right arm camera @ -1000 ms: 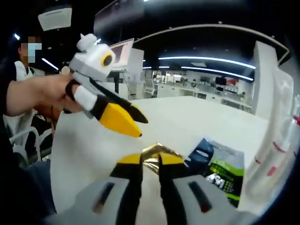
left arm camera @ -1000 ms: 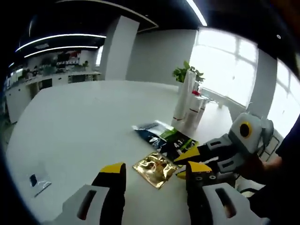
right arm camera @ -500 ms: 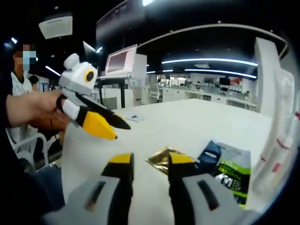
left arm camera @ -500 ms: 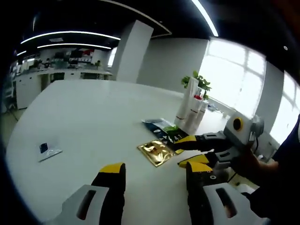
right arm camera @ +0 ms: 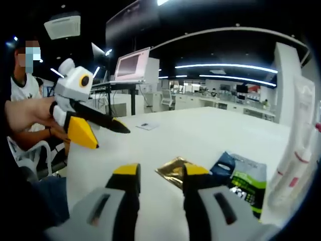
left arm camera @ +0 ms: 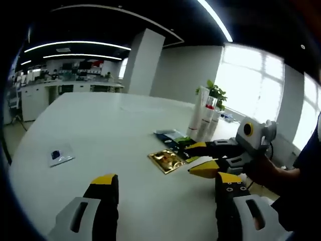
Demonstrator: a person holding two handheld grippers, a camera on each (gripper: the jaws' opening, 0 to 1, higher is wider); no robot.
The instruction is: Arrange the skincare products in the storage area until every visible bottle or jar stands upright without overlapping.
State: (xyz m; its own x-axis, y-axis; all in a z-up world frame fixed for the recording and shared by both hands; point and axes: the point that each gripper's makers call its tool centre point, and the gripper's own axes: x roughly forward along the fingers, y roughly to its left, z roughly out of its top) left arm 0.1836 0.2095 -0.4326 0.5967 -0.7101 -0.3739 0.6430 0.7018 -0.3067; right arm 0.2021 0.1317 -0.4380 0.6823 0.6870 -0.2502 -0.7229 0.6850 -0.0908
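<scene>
A gold foil sachet (left arm camera: 165, 160) lies flat on the white table (left arm camera: 100, 125). Behind it lie dark and green sachets (left arm camera: 175, 140), and white tubes (left arm camera: 203, 118) stand upright beyond them. My left gripper (left arm camera: 166, 188) is open, short of the gold sachet, holding nothing. The right gripper (left arm camera: 196, 158) reaches in from the right, open, its tips just right of the gold sachet. In the right gripper view, my right gripper (right arm camera: 160, 173) is open with the gold sachet (right arm camera: 173, 170) lying beyond the gap. The left gripper (right arm camera: 106, 136) hovers open at the left, above the table.
A small clear sachet (left arm camera: 61, 154) lies alone on the table's left side, seen also as the small sachet (right arm camera: 147, 126). Dark sachets (right arm camera: 241, 178) and the white tubes (right arm camera: 296, 155) sit at the right. A monitor (right arm camera: 133, 65) and a seated person (right arm camera: 25, 90) are beyond the table edge.
My right gripper's jaws, nearly shut at the gold sachet's edge, have spread apart and backed off. The left gripper has pulled back from the sachets and its jaws have widened.
</scene>
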